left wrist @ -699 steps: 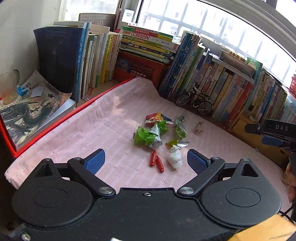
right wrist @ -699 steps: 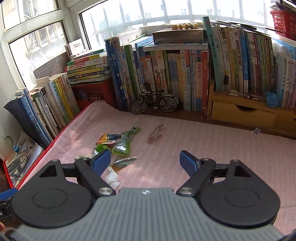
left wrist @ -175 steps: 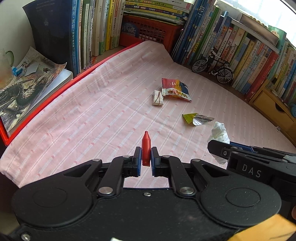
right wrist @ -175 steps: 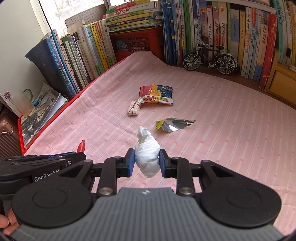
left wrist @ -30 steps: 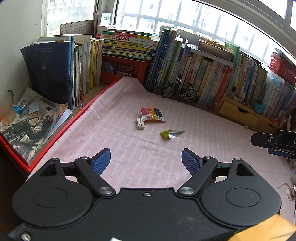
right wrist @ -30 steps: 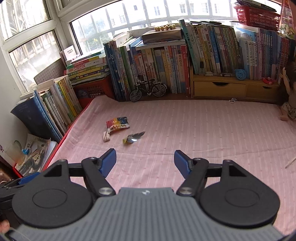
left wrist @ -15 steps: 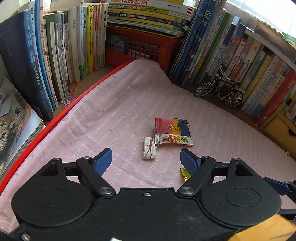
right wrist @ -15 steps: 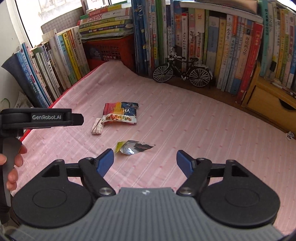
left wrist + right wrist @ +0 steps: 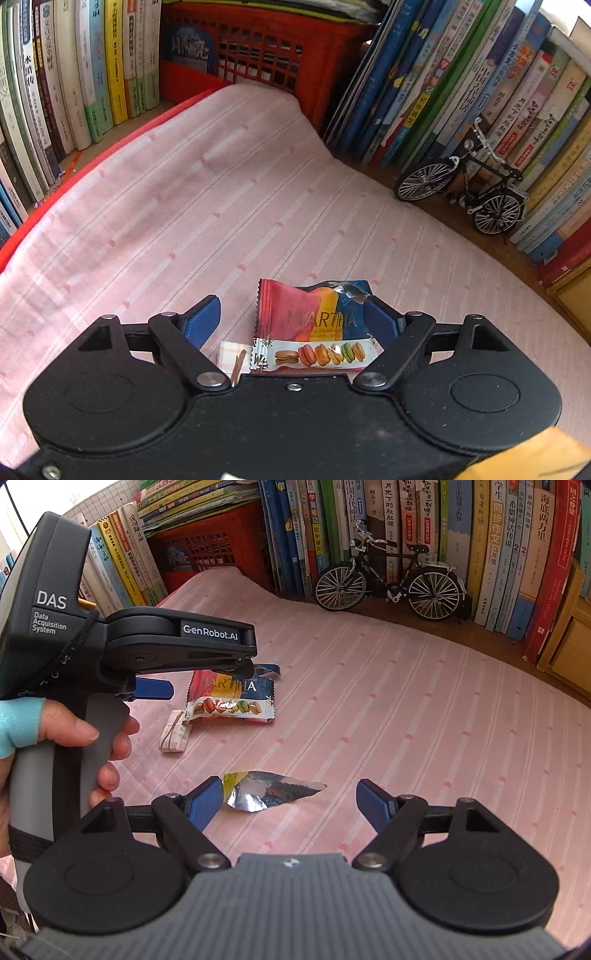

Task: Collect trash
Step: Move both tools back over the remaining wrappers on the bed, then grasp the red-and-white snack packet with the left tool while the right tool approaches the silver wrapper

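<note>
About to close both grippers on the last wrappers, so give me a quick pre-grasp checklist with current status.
1. Left gripper open around macaron wrapper: ok.
2. Small folded wrapper clear of the left gripper's grasp: not ok, it lies right beside the macaron wrapper.
3. Right gripper wide enough for silver foil wrapper: ok, jaws opening.
4. Foil centred between the jaws: not ok, it sits toward the left finger.
5. Fingertips down at the pink cloth: cannot tell.
</note>
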A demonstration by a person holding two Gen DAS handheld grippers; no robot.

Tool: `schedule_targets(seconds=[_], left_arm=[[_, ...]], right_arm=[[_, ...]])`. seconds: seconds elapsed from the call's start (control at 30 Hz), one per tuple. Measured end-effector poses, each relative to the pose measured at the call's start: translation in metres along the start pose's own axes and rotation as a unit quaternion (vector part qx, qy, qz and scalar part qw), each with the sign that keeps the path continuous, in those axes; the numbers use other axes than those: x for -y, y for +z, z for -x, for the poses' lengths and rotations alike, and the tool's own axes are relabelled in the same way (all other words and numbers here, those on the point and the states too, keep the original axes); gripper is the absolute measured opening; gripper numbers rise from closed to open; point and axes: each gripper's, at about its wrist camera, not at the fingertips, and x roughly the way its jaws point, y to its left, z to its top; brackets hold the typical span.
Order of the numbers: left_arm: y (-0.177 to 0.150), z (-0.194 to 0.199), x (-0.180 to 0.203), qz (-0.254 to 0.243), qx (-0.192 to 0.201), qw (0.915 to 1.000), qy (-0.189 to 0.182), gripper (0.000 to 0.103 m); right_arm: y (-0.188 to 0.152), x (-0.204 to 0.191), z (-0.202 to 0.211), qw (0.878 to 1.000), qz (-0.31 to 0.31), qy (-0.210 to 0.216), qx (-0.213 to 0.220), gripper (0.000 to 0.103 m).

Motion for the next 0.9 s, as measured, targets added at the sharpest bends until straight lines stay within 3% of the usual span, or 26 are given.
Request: schedule_targets(seconds=[0.03, 0.07, 0.17, 0.4, 0.57, 0.63, 0.8, 0.9], left_arm=[[-0.001, -0.003, -0.001, 0.004, -0.003, 1.0, -0.005, 0.066], [-0.002, -0.004, -0.003, 0.008, -0.002, 0.9999, -0.014, 0.044], [-0.004, 0.004, -0.007, 0.024, 0.008, 0.9989, -0.04, 0.024], [-0.02, 0.055, -0.009, 0.029, 0.053, 0.9976, -0.033, 0.023], [-0.043, 0.047, -0.014, 0.026, 0.038, 0.9985, 0.031, 0.039], [-0.048, 0.041, -0.016, 0.03, 0.038, 0.9985, 0.027, 0.044], [-0.045, 0.033, -0.019, 0.047, 0.025, 0.9985, 0.016, 0.044], [-0.04, 0.031, -0.02, 0.053, 0.024, 0.9983, 0.006, 0.036]], right_arm=[[-0.001, 0.001, -0.002, 1.0, -0.003, 0.001, -0.002, 0.087], [-0.001, 0.002, -0.005, 1.0, -0.007, 0.004, -0.002, 0.087], [-0.004, 0.003, -0.011, 1.0, -0.012, 0.01, -0.007, 0.087], [-0.006, 0.003, -0.016, 1.0, -0.016, 0.012, -0.008, 0.087], [-0.007, 0.003, -0.015, 1.0, -0.012, 0.015, -0.002, 0.087], [-0.008, 0.002, -0.014, 1.0, -0.009, 0.015, -0.001, 0.087], [-0.011, -0.002, -0.013, 1.0, 0.009, 0.01, 0.004, 0.088], [-0.011, -0.004, -0.013, 1.0, 0.015, 0.013, 0.004, 0.088]])
